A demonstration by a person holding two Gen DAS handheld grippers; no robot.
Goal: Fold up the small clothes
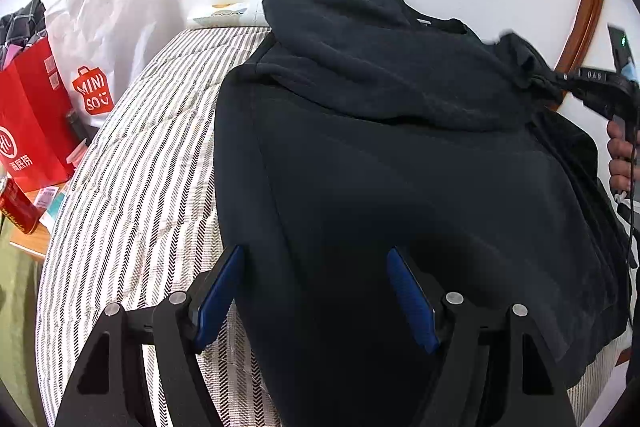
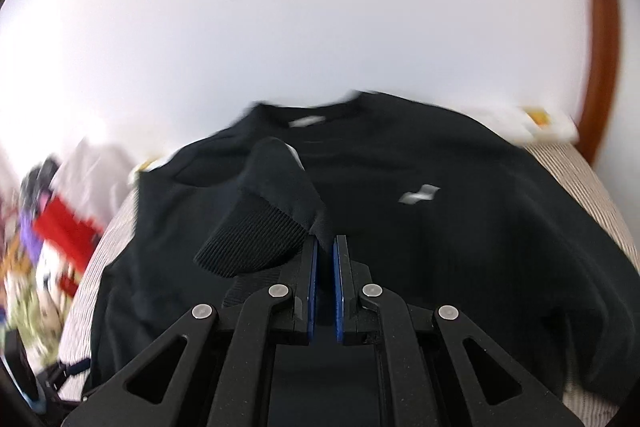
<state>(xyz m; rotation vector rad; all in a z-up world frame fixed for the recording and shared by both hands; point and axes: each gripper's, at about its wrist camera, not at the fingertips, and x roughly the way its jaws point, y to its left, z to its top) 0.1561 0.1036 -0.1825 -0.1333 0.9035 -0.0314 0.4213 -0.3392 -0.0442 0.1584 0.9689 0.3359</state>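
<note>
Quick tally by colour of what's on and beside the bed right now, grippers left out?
Black: 1, the sweatshirt on the striped bed cover
Red: 2, the paper bag and the can
White: 1, the Miniso bag
Total: 4 items

The white bag reads "MINISO"; Chinese characters mark the red bag.

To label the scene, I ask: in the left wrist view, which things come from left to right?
Red can → red paper bag → white Miniso bag → striped bed cover → black sweatshirt → right gripper.
</note>
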